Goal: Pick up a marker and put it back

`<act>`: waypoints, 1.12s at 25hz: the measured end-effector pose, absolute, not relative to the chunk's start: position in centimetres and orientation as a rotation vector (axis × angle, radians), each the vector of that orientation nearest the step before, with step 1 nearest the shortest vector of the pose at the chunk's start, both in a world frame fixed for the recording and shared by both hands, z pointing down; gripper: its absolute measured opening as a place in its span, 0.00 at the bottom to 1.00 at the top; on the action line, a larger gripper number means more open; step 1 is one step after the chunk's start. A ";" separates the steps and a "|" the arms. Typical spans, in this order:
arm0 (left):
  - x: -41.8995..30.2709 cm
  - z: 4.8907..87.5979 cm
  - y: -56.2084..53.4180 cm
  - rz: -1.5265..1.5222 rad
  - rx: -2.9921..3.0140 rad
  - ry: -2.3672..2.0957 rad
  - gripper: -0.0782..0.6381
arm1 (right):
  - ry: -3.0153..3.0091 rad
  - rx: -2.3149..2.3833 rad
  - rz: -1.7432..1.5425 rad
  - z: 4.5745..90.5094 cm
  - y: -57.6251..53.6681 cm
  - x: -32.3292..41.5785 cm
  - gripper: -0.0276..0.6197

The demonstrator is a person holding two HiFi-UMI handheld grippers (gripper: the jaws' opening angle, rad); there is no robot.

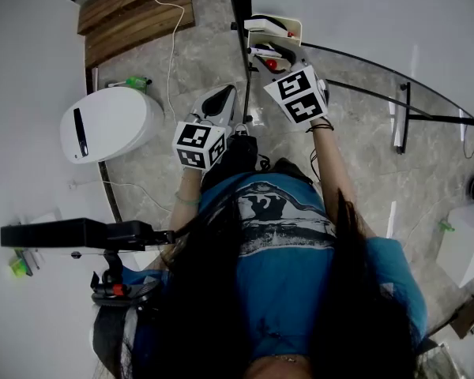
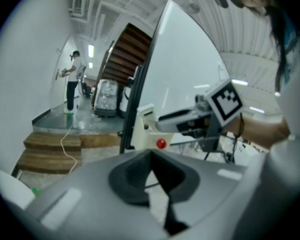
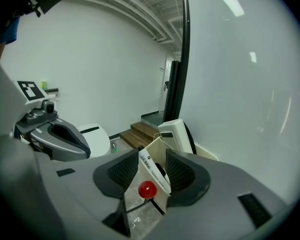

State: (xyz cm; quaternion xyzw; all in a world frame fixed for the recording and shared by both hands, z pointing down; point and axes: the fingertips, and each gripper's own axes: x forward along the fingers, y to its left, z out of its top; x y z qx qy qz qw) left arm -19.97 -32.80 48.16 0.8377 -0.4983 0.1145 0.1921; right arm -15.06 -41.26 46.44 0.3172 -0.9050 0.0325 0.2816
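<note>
A beige marker holder (image 1: 275, 28) hangs on the frame edge of a whiteboard (image 1: 363, 14). In the right gripper view a white marker (image 3: 151, 168) with a red end cap (image 3: 148, 189) rests in this holder (image 3: 182, 134). My right gripper (image 3: 151, 170) is open around the marker, its pads (image 3: 124, 171) standing clear of it on both sides. In the head view the right gripper (image 1: 272, 56) reaches to the holder, with the red cap (image 1: 270, 64) beside it. My left gripper (image 1: 223, 95) hangs lower left of it, shut and empty (image 2: 150, 156).
A white rounded appliance (image 1: 110, 123) stands on the stone floor at left, near wooden steps (image 1: 134, 14) and a trailing cable (image 1: 174, 46). The whiteboard's black upright (image 1: 238, 6) rises beside the holder. A person (image 2: 72, 81) stands far off by the wall.
</note>
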 end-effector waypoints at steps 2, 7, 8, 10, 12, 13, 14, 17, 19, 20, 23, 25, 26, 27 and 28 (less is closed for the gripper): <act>-19.7 47.8 -32.5 0.319 2.354 -1.405 0.11 | -2.473 0.881 0.113 45.2 -40.7 -14.6 0.27; -17.8 46.8 -30.6 0.306 2.362 -1.417 0.11 | -2.598 0.983 0.170 42.3 -38.0 -11.9 0.27; -17.3 46.8 -30.3 0.304 2.363 -1.417 0.11 | -2.616 0.982 0.186 42.2 -37.3 -11.4 0.27; -16.2 46.8 -29.4 0.303 2.365 -1.416 0.11 | -2.645 0.976 0.224 42.0 -35.8 -10.1 0.27; -14.8 46.9 -28.5 0.299 2.360 -1.419 0.11 | -2.667 0.968 0.267 42.1 -34.1 -8.6 0.27; -14.2 47.0 -28.0 0.299 2.355 -1.423 0.11 | -2.675 0.962 0.291 42.2 -33.3 -7.8 0.27; -13.5 47.1 -27.5 0.298 2.350 -1.427 0.11 | -2.681 0.955 0.316 42.4 -32.5 -7.0 0.27; -11.0 47.2 -25.7 0.289 2.337 -1.447 0.11 | -2.692 0.942 0.377 42.9 -29.7 -4.3 0.23; -8.4 47.1 -23.6 0.271 2.329 -1.477 0.11 | -2.702 0.935 0.392 43.0 -27.2 -1.5 0.17; -6.9 46.9 -22.3 0.254 2.323 -1.499 0.11 | -2.709 0.926 0.391 43.0 -25.6 0.0 0.15; -3.6 46.4 -18.9 0.181 2.291 -1.545 0.11 | -2.721 0.878 0.391 43.3 -21.8 3.2 0.12; -3.3 46.5 -17.9 0.165 2.270 -1.552 0.11 | -2.716 0.849 0.414 43.9 -20.9 3.3 0.11; -3.6 46.8 -17.7 0.175 2.261 -1.557 0.11 | -2.712 0.837 0.430 44.4 -20.8 3.1 0.10; -4.0 47.2 -17.5 0.191 2.249 -1.565 0.11 | -2.707 0.825 0.448 44.8 -20.8 2.7 0.10; -4.5 47.6 -17.2 0.207 2.232 -1.576 0.11 | -2.703 0.811 0.465 45.3 -20.7 2.3 0.10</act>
